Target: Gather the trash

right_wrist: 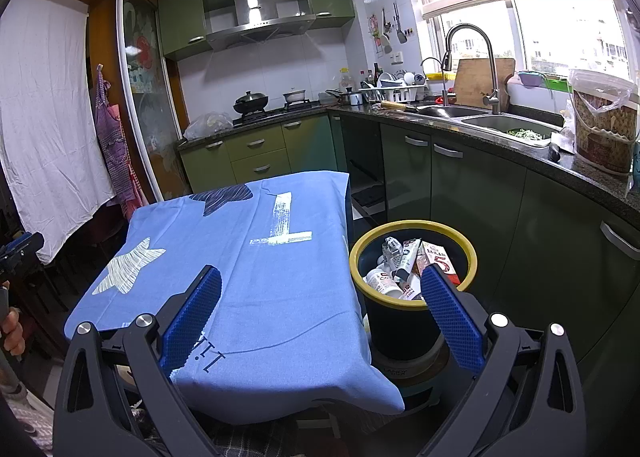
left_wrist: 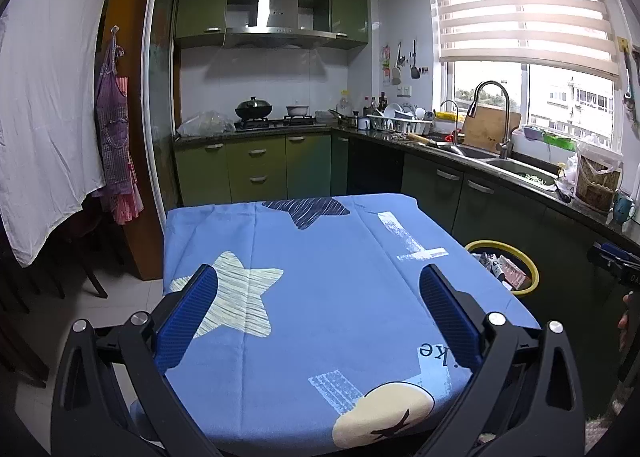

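The bin (right_wrist: 412, 285) stands on the floor just off the table's (right_wrist: 240, 277) right edge, ahead and slightly right of the right gripper (right_wrist: 320, 297), probably so that anything lifted from the cloth needs only a short swing sideways to drop in. It already holds the trash (right_wrist: 404, 269): a tube, a small bottle and a red-and-white carton piled up to about the yellow rim. The blue cloth, in front of both grippers, shows no loose item in either view, so I judge the collecting to be at or near its end.

The right gripper hangs above the near right corner of the table, with its fingers spread wide and nothing between them. Its left finger overlies the cloth, and its right finger overlaps the bin's near rim in the picture; whether it touches I cannot tell. It points forward and slightly down toward the kitchen counter (right_wrist: 520, 145).

The left gripper (left_wrist: 318, 297) is likewise spread and empty, held level over the near middle of the table, pointing toward the stove. From it the bin (left_wrist: 516, 265) lies ahead to the right, beyond the table edge. A hand (left_wrist: 628, 321) at the far right of that view holds the other gripper's handle.
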### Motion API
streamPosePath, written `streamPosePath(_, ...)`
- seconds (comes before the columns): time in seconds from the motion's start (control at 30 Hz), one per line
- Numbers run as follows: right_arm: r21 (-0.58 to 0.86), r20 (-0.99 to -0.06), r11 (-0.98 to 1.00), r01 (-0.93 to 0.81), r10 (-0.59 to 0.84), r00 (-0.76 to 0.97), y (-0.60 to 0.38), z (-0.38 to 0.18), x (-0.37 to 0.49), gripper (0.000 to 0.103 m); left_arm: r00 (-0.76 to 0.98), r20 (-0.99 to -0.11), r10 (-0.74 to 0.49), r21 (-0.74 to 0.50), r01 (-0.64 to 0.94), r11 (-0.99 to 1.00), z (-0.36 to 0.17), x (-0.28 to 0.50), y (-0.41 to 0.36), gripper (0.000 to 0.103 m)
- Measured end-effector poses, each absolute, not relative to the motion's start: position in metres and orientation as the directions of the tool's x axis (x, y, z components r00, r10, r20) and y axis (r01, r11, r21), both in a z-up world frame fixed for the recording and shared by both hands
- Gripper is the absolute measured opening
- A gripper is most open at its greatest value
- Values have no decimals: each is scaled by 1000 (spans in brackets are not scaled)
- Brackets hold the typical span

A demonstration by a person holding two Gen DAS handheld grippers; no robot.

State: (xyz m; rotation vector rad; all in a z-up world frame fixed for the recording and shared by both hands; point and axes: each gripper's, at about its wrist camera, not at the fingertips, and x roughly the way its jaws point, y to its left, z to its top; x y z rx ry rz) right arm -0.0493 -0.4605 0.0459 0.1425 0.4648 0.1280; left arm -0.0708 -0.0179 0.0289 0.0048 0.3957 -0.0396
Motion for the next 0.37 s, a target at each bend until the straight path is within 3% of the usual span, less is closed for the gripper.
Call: streamPosePath(0.37, 166, -451, 981, -98, 164, 877, -456, 41, -46, 98, 886, -458, -75, -45, 62, 997, 20, -37, -7, 96)
